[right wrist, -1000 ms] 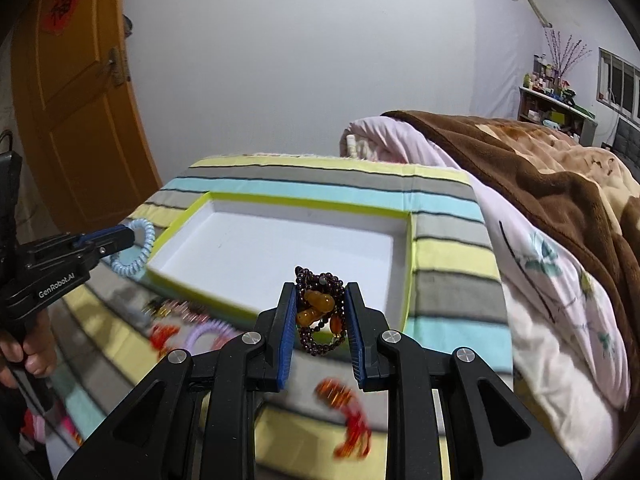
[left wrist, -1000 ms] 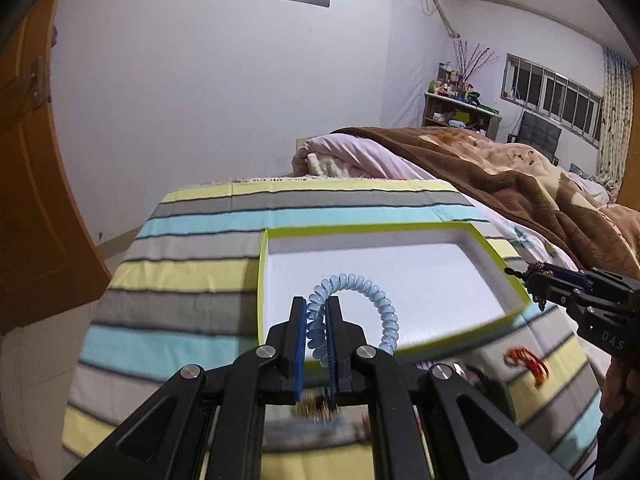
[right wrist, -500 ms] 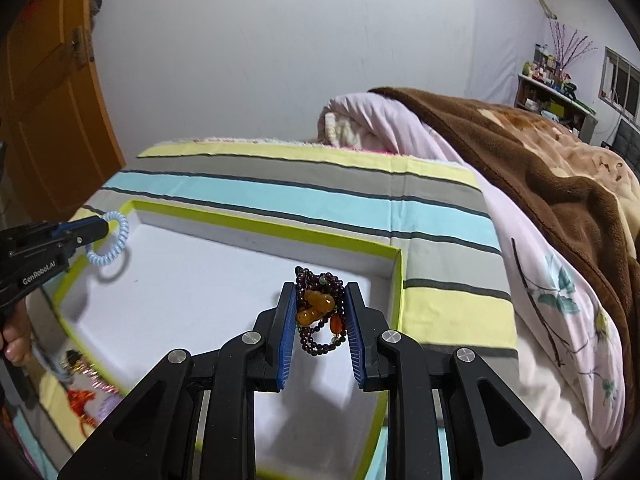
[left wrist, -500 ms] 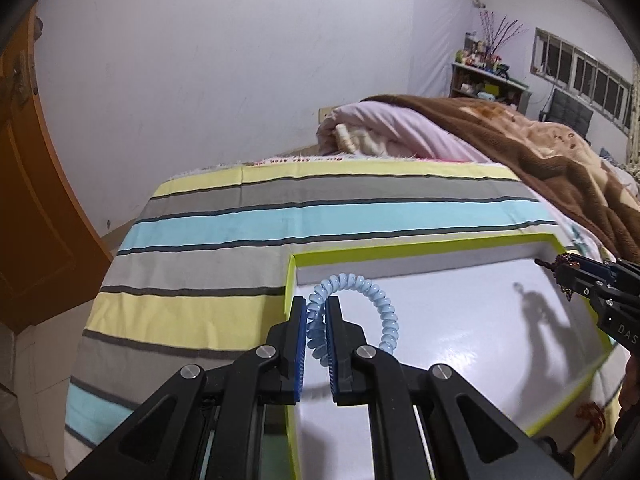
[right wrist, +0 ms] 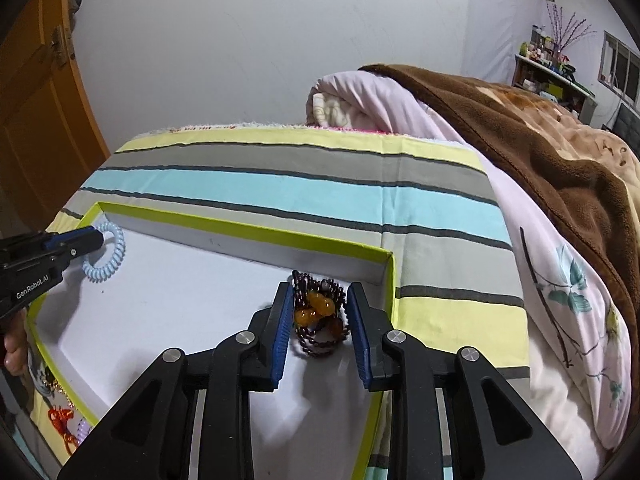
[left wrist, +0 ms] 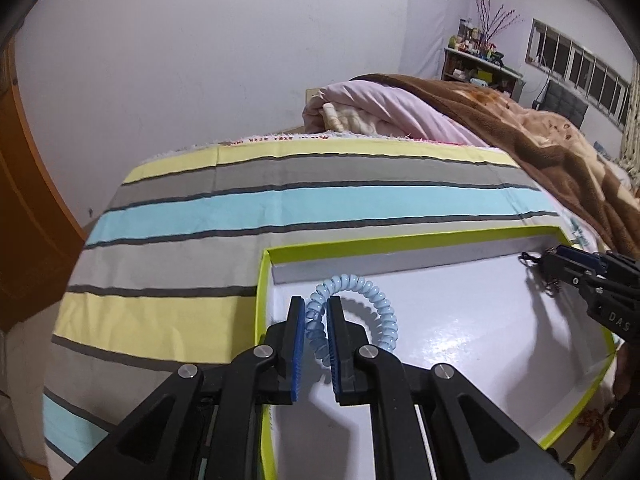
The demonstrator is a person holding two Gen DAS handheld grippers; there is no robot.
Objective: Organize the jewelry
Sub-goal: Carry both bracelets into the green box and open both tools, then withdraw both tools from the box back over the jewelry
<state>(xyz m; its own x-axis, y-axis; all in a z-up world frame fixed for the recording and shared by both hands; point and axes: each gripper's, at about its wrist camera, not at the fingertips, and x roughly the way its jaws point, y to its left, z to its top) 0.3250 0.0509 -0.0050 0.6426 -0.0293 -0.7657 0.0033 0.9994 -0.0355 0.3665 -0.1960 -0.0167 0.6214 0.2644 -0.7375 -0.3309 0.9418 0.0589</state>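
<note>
My left gripper (left wrist: 316, 322) has the pale blue coil bracelet (left wrist: 362, 308) between its blue pads, jaws easing apart but the coil looks touched on both sides, its loop curving out to the right over the near-left corner of the box; my right gripper (right wrist: 320, 314) has its jaws opening, pads clear of the dark beaded bracelet with amber beads (right wrist: 320, 314), which lies between them on the box floor by the far-right corner.

Count: two grippers; one coil bracelet; one beaded bracelet; one box (right wrist: 248, 232).

Container: shallow white box with lime-green rim, resting on the striped cloth (right wrist: 280, 196); inside it, the beaded bracelet on the floor, the coil held just above or at the floor, cannot tell which; rest of the floor white and glossy.

Outside the box, at its near-left side in the right wrist view: a red-orange piece (right wrist: 60, 420), a lilac coil (right wrist: 82, 432), a small gold-toned piece (right wrist: 54, 384); partly hidden, exact number unclear.
</note>
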